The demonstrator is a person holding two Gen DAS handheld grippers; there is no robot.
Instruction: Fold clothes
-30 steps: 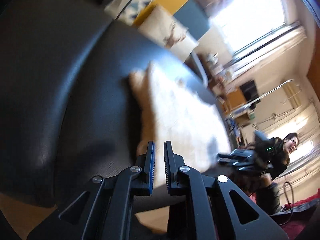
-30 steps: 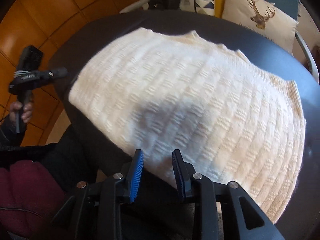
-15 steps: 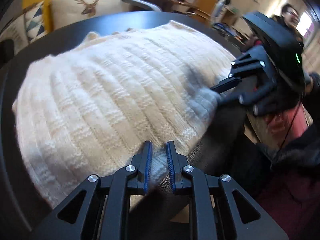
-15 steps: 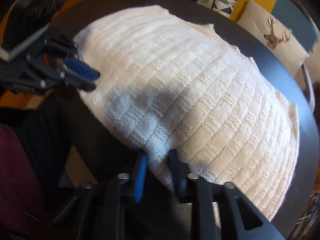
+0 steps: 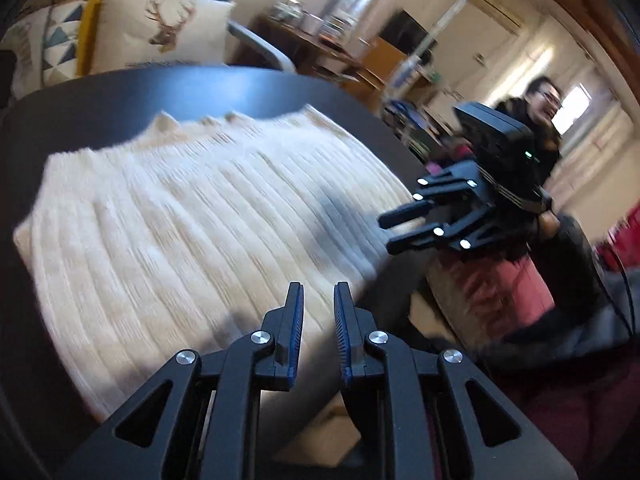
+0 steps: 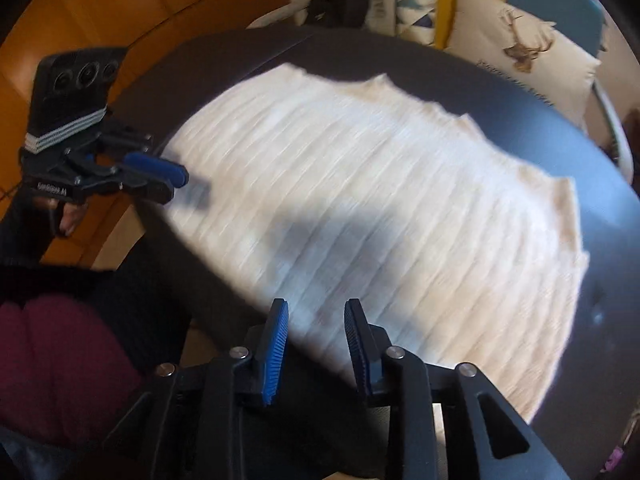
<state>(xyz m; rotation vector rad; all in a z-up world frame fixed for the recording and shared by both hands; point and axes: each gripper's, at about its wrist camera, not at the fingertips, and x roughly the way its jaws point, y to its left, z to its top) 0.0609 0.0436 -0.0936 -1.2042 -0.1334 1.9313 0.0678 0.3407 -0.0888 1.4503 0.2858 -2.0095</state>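
Right wrist view shows the cream knitted sweater (image 6: 360,208) spread flat on the round black table (image 6: 580,152), the right gripper (image 6: 316,320) above its near edge with jaws opening and nothing between them, and the left gripper (image 6: 160,176) slightly parted, empty, at the sweater's left edge.

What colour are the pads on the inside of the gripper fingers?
Blue, ribbed pads on black fingers. This shows best in the right wrist view.
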